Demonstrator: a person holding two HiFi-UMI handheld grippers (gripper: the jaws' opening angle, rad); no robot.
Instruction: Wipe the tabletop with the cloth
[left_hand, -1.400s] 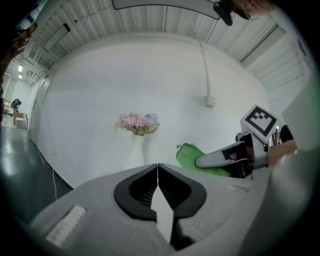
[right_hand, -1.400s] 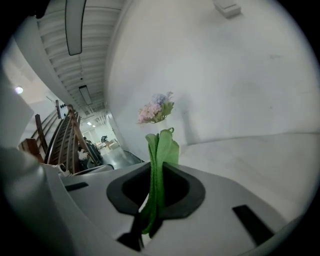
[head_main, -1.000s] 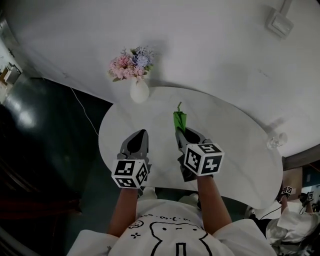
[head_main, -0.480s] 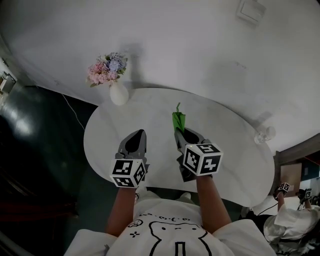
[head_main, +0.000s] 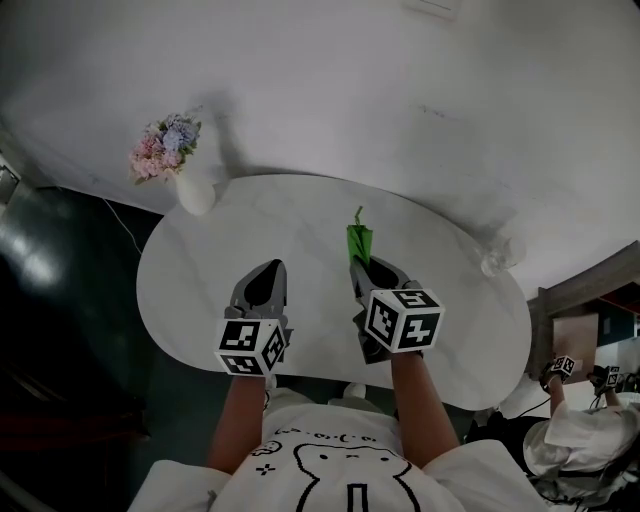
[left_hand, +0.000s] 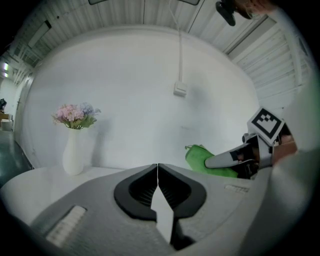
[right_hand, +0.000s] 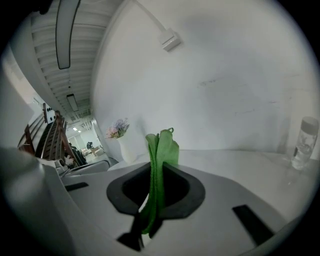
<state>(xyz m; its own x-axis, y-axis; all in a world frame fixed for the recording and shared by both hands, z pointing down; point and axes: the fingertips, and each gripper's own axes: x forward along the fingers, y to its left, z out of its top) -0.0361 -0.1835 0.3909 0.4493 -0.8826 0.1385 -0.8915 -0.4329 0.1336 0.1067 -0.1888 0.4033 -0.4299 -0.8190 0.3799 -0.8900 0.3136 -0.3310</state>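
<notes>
The cloth (right_hand: 161, 150) is being pinched between the jaws of the right gripper (right_hand: 159, 172). It is folded into a narrow green bunch that is sticking out past the tips and trailing down behind them. In the head view it is being carried over the middle of the table (head_main: 450, 300). It appears to be off the surface, though light contact cannot be ruled out. The left gripper (left_hand: 158, 169) is being held beside it over the near edge, its jaws pressed together on nothing.

The cloth is being judged soft, light and limp, so it will probably flatten and drape once it is pressed down. Its weight is posing no risk of slipping, but drag along the tabletop could tug it out of the jaws. The grip across the folded layers is being taken as sound. Only a short tuft is being left free for wiping, so a low, flat approach is being called for.

A vase (head_main: 193, 193) at the far left rim and a glass (head_main: 495, 262) at the right rim are standing well apart from the cloth. Both are being judged easy to tip.
</notes>
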